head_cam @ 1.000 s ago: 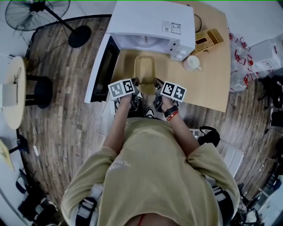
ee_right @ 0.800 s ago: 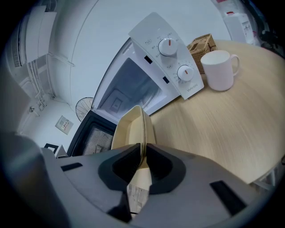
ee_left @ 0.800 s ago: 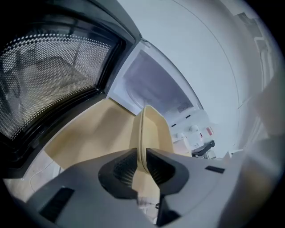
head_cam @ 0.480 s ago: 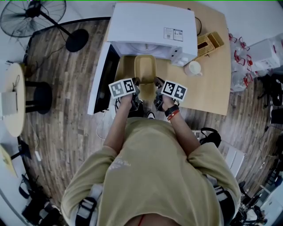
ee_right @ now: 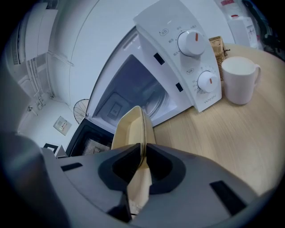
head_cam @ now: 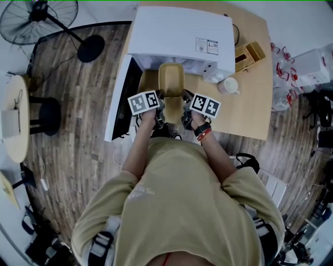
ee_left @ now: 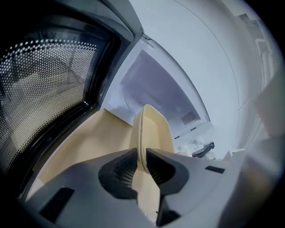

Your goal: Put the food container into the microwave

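A beige food container (head_cam: pixel 171 83) is held level in front of the white microwave (head_cam: pixel 179 34), its far end at the open cavity (ee_right: pixel 133 89). My left gripper (head_cam: pixel 159 102) is shut on the container's left rim (ee_left: pixel 142 142). My right gripper (head_cam: pixel 184 102) is shut on its right rim (ee_right: pixel 141 133). The microwave door (head_cam: pixel 120 88) stands swung open to the left, its mesh window (ee_left: pixel 40 89) close beside my left gripper. The container's inside looks empty.
A white mug (head_cam: pixel 229 85) stands on the wooden table (head_cam: pixel 250 104) right of the microwave, below its two knobs (ee_right: pixel 193 42). A wicker box (head_cam: pixel 247 52) sits behind it. A fan (head_cam: pixel 39 15) and a stool (head_cam: pixel 47 109) stand on the floor at left.
The container has moved forward from over the table towards the microwave's opening, both grippers going with it and still shut on its rims.
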Demonstrator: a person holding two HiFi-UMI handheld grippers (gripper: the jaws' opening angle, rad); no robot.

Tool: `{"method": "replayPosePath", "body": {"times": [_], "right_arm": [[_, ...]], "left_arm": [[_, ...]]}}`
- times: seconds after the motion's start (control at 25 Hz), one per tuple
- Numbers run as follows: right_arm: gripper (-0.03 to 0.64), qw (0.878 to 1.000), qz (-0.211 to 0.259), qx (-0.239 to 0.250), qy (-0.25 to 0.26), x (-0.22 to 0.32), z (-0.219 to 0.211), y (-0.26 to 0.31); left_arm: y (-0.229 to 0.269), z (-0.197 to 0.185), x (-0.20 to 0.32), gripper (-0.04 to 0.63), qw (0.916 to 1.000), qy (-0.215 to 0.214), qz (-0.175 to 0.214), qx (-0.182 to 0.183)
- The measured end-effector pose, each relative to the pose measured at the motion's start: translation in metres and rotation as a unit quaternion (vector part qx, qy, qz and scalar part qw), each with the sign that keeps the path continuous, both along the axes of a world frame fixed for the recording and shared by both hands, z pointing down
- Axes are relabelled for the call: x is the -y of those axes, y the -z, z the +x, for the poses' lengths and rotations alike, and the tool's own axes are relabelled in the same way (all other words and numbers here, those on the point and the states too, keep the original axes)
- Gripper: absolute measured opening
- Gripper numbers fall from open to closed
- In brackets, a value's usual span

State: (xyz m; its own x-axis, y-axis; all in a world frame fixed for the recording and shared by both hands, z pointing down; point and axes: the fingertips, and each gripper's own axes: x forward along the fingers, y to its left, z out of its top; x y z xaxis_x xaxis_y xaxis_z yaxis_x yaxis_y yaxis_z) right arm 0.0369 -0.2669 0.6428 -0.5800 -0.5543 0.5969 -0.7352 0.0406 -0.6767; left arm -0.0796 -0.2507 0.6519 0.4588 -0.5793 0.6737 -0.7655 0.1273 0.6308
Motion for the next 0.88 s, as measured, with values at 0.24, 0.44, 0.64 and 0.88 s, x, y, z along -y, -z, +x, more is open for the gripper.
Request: {"method": "replayPosePath", "body": {"times": [0.24,0.44,0.64,0.88], "right_arm": [[0.055,1.0,0.002,-0.003,-0.003,0.015,0.003,0.0],[0.055,1.0,0.004,-0.006,-0.009,0.027,0.005,0.003],[0.055,1.0,0.005,-0.005,-0.016,0.04,0.006,0.005],[0.055,1.0,0.011,-0.012,-0.026,0.055,0.004,0.003]], "left_arm": [[-0.001,0.003,0.016,0.06,1.0,-0.002,0.002,-0.003],[0.003,0.005,0.031,0.06,0.9999,-0.009,0.007,-0.005],[0.004,0.006,0.046,0.06,0.9998,-0.016,0.01,-0.006],[0.002,0.004,0.061,0.06,0.9997,-0.021,0.01,-0.006]]}}
